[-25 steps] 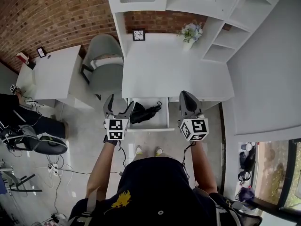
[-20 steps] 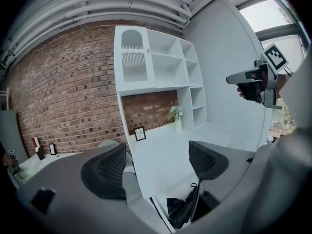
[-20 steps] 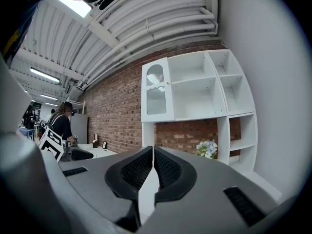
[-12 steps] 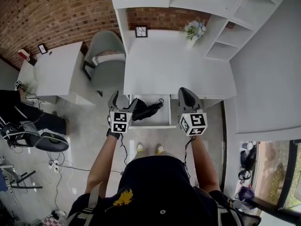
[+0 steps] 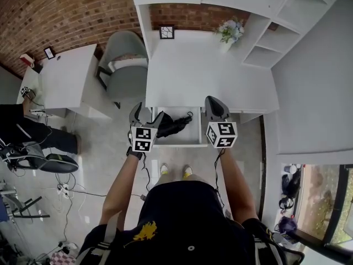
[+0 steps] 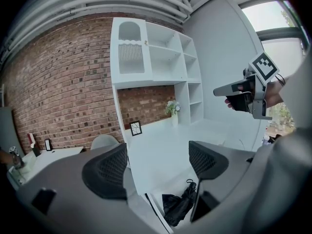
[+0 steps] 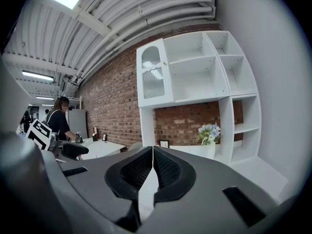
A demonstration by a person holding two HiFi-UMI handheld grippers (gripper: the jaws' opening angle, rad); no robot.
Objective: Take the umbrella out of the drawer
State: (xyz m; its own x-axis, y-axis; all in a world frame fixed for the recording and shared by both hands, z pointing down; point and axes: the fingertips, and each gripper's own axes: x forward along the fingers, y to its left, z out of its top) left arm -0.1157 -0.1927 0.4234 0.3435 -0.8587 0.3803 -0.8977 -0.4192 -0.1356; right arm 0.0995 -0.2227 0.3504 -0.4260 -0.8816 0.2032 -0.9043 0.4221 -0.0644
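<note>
- Left gripper [image 6: 156, 165] fingers are spread wide with nothing between them; it hovers by the open drawer's [image 5: 190, 136] left edge.
- Right gripper [image 7: 153, 167] fingers are pressed together, empty, off to the drawer's right.
- Folded black umbrella [image 6: 178, 206] lies inside the drawer, which is pulled out from the white desk [image 5: 209, 70].
- I'd tip the left one down, straddle the umbrella's thick middle, squeeze, then lift straight up so it clears the drawer rim.

A folded black umbrella [image 5: 172, 125] lies slantwise inside the pulled-open white drawer [image 5: 177, 143].
</note>
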